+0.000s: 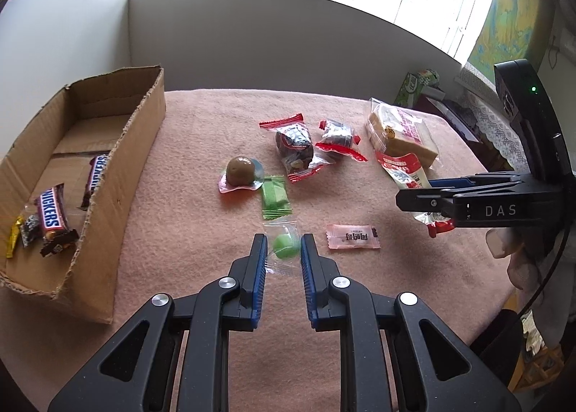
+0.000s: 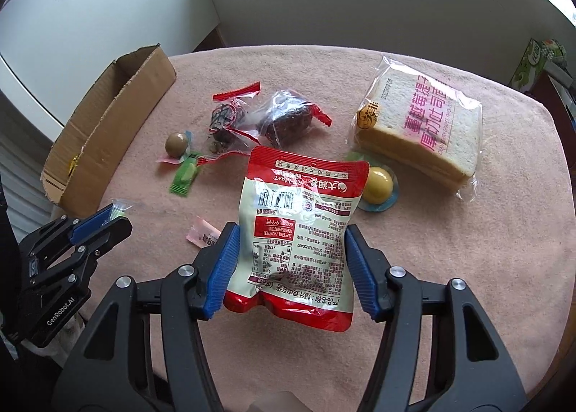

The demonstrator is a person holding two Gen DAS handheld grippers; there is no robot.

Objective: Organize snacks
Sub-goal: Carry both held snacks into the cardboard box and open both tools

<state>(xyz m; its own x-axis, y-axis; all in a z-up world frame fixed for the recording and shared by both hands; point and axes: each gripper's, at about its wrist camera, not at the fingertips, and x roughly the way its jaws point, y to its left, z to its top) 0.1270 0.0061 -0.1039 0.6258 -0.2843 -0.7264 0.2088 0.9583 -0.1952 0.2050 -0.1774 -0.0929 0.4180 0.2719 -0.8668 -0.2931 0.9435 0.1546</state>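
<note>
My left gripper (image 1: 283,250) is shut on a green ball candy in a clear wrapper (image 1: 286,247), low over the pink cloth. It also shows in the right wrist view (image 2: 117,214). My right gripper (image 2: 291,244) is shut on a red and white snack pouch (image 2: 298,228) and holds it above the cloth; the pouch also shows in the left wrist view (image 1: 406,174). A cardboard box (image 1: 118,167) at the left holds Snickers bars (image 1: 52,215) and other small sweets.
On the cloth lie a brown ball candy (image 1: 239,170), a green wafer packet (image 1: 275,201), a pink candy (image 1: 352,236), two dark cakes in red-edged wrappers (image 1: 295,143), a bagged bread loaf (image 2: 421,124) and a yellow ball candy (image 2: 377,185).
</note>
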